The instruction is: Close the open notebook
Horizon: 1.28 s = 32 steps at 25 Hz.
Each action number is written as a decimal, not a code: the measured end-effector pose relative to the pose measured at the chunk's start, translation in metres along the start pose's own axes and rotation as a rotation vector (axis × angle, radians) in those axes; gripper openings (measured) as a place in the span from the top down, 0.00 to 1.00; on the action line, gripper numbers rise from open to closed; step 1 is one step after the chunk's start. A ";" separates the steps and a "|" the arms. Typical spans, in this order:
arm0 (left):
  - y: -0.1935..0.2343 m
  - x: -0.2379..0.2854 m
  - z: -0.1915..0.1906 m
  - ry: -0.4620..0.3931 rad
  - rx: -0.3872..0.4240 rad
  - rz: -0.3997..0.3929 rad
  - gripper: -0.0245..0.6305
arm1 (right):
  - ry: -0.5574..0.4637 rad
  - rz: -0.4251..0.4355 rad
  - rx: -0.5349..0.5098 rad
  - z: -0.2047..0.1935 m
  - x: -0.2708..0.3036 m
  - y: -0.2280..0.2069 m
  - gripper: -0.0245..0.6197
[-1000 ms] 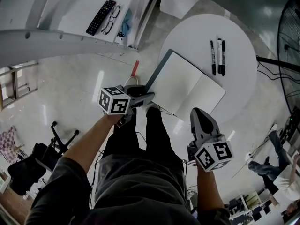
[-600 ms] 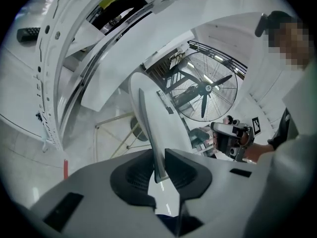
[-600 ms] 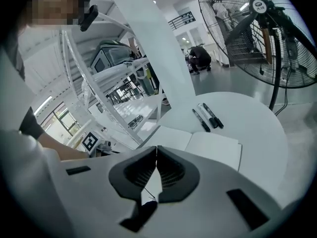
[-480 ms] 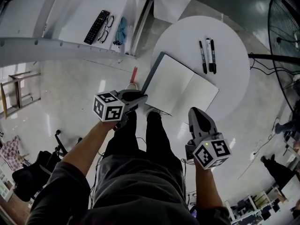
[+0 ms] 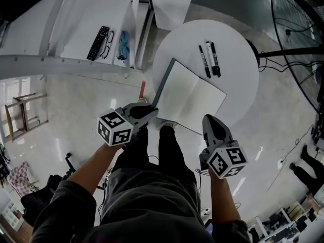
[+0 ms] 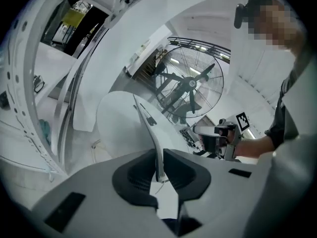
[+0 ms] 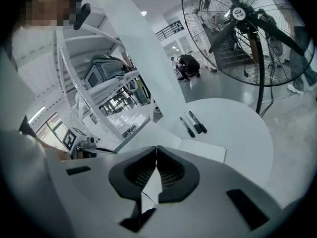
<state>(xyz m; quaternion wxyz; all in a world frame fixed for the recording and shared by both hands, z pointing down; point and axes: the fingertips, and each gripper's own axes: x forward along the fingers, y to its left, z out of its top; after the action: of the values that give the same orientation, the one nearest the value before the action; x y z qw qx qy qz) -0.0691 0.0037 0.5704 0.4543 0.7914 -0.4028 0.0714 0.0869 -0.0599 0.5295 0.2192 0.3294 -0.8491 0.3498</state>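
Head view looks down on a round white table (image 5: 238,49). The open notebook (image 5: 195,95) lies on its near left part, blank pages up.

The step in hand looks like taking hold of the left cover (image 6: 151,133) to fold it over. The left gripper (image 5: 153,113) sits at the notebook's left edge, its jaws closing on that thin cover, which stands nearly on edge between them. The right gripper (image 5: 208,118) hovers just off the notebook's near edge, jaws together with nothing between them.

The next move probably calls for swinging the cover up and across to the right page, keeping the pinch until it lies flat.

Around the table is glossy pale floor (image 5: 76,110), with a large fan (image 5: 298,14) at the right. Three pens (image 5: 208,59) lie beyond the notebook. A remote (image 5: 97,43) and glasses (image 5: 108,43) rest on a white bench at the left.
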 end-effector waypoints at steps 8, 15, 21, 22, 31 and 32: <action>-0.049 0.016 0.012 0.059 0.116 -0.044 0.87 | -0.067 -0.040 0.041 0.008 -0.031 -0.022 0.93; -0.082 0.034 0.013 0.133 0.210 -0.100 0.87 | -0.114 -0.081 0.088 0.003 -0.059 -0.042 0.93; -0.111 0.058 0.006 0.202 0.270 -0.158 0.86 | -0.147 -0.115 0.123 -0.003 -0.082 -0.061 0.93; -0.115 0.062 0.004 0.215 0.278 -0.168 0.86 | -0.153 -0.121 0.131 -0.004 -0.086 -0.065 0.93; -0.144 0.097 -0.011 0.324 0.324 -0.229 0.85 | -0.192 -0.169 0.205 -0.019 -0.115 -0.089 0.93; -0.146 0.101 -0.013 0.339 0.329 -0.234 0.85 | -0.196 -0.175 0.214 -0.021 -0.117 -0.091 0.93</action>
<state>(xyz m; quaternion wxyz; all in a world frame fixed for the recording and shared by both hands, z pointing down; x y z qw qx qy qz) 0.1037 -0.0056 0.5301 0.3856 0.8725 -0.2099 0.2145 0.2353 -0.0454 0.5136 0.1288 0.4563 -0.7924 0.3839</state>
